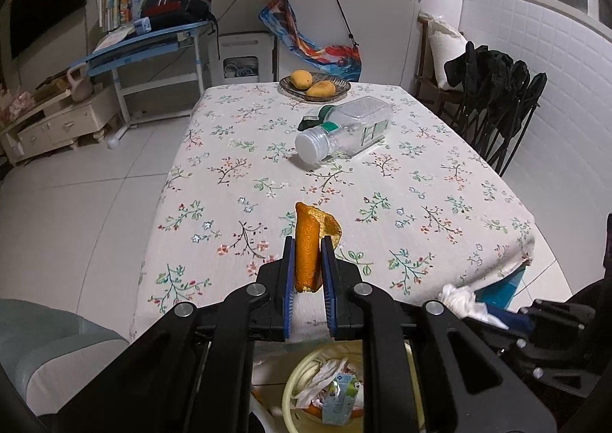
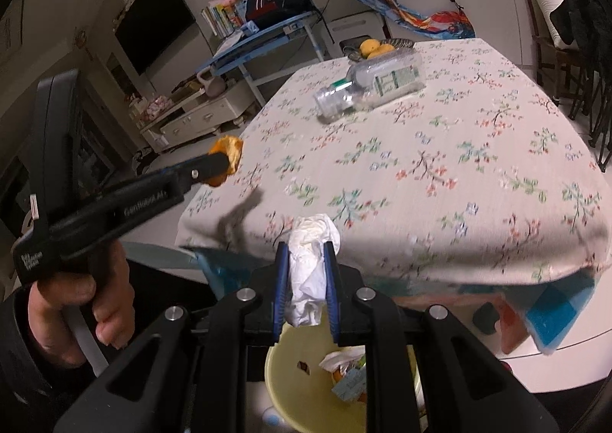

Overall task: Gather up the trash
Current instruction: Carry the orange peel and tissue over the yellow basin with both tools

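Observation:
My left gripper [image 1: 307,241] is shut on a piece of orange peel [image 1: 306,245], held above the near edge of the floral-cloth table [image 1: 382,211]. It also shows in the right wrist view [image 2: 225,161], holding the peel [image 2: 229,150] at the table's left corner. My right gripper [image 2: 306,247] is shut on a crumpled white tissue [image 2: 310,257], held over a pale yellow trash bin [image 2: 283,375] below the table edge. The bin [image 1: 294,383] holds tissue and a small carton. An empty clear plastic bottle [image 1: 344,131] lies on its side mid-table.
A dish with two mangoes [image 1: 314,85] sits at the table's far edge. Black folding chairs [image 1: 497,108] stand along the right side. A blue desk [image 1: 153,46] and low cabinet [image 1: 57,119] stand at the far left. A grey-green seat [image 1: 49,349] is near left.

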